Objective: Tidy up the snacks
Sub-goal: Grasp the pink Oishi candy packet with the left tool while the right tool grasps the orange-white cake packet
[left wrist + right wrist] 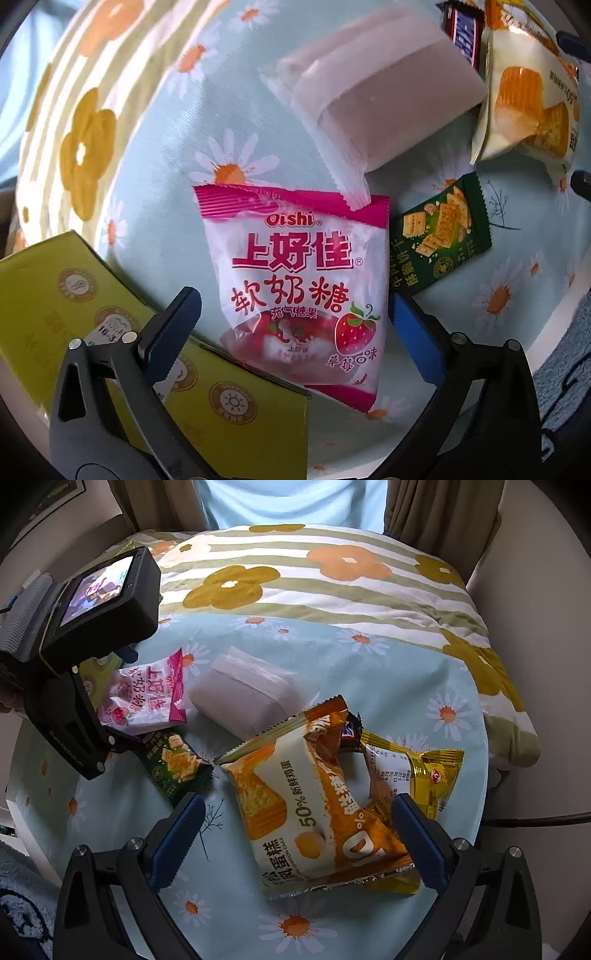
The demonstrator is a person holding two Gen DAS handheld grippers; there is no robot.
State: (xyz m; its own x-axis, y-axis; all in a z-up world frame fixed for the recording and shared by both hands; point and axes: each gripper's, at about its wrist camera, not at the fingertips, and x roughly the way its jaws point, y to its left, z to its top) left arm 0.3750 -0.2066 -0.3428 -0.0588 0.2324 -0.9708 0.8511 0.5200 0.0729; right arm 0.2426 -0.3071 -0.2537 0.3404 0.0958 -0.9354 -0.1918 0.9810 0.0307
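Observation:
A pink strawberry candy bag (299, 291) lies on the daisy-print cloth, its lower edge resting on a yellow-green box (92, 321). My left gripper (291, 325) is open, with one finger on each side of the bag's lower half. Beyond it lie a pale wrapped cake (373, 88), a green cracker packet (439, 236) and an orange-and-white cake bag (532, 114). In the right wrist view my right gripper (299, 830) stands open around that orange cake bag (314, 805). A yellow packet (424, 775) and a dark bar (351, 733) lie under and behind it. The candy bag (147, 698) and left gripper body (74, 672) sit at left.
The light blue daisy cloth (369, 672) covers a round table whose edge curves at right. A striped flowered quilt (314, 579) is bunched along the far side. Curtains hang behind it. The pale cake (247, 698) and green packet (173, 768) lie mid-table.

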